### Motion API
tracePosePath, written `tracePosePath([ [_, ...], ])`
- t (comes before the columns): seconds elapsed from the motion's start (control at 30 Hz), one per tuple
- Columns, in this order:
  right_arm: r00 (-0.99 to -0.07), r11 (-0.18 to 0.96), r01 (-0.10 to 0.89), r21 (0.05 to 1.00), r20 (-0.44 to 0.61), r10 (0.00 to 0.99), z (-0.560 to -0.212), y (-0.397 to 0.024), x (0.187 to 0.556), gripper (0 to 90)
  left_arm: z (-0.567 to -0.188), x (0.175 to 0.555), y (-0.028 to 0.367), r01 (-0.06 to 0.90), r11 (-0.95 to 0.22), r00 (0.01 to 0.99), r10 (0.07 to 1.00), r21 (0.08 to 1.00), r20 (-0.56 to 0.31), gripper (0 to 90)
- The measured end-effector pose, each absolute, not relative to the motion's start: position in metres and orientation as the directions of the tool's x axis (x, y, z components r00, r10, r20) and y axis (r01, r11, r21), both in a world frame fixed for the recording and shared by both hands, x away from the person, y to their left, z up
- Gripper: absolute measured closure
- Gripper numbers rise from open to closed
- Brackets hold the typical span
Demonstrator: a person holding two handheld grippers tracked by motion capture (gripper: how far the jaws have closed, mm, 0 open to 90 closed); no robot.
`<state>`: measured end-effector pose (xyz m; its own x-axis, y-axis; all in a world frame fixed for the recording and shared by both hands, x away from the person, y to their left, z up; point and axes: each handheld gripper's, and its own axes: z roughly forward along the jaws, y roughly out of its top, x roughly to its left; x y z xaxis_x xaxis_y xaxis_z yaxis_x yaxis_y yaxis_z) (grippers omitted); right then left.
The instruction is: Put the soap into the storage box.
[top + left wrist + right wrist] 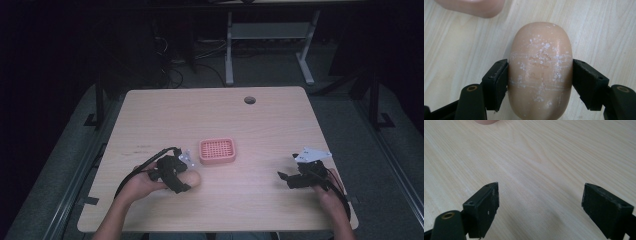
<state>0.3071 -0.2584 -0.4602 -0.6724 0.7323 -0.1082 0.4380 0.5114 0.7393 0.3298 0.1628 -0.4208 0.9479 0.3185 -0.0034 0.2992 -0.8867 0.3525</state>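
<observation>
A peach oval soap bar (pixel 540 70), flecked with white, lies lengthwise on the wooden table (pixel 260 130). My left gripper (pixel 540 80) is shut on it, one black pad pressed against each long side. From above, the left gripper (pixel 175 175) sits at the front left with the soap bar (pixel 193 179) poking out to its right. A pink slotted soap dish (pixel 217 150) stands just beyond it, mid-table; its blurred edge (pixel 471 7) fills the top left of the left gripper view. My right gripper (pixel 286 177) hovers at the front right, open, nothing between its jaws (pixel 540 205).
A round cable hole (pixel 250 100) sits near the table's far edge. A rounded pink edge of the dish (pixel 486 121) peeks into the top of the right gripper view. Desk legs and cables stand on the dark floor behind the table.
</observation>
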Motion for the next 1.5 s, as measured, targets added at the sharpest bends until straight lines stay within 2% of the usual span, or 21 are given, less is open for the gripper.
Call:
tracePosePath([
  [1.1, -0.666, 0.488, 0.439, 0.755, -0.092, 0.741, -0.46, -0.262, 0.308, 13.9, -0.392, 0.367, 0.134, 0.265, -0.897, 0.958, 0.286, 0.353, 0.007, 32.0],
  [1.5, -0.663, 0.476, 0.439, 0.762, -0.083, 0.744, -0.459, -0.264, 0.307, 13.9, -0.387, 0.377, 0.123, 0.257, -0.909, 0.961, 0.277, 0.327, 0.016, 32.0],
])
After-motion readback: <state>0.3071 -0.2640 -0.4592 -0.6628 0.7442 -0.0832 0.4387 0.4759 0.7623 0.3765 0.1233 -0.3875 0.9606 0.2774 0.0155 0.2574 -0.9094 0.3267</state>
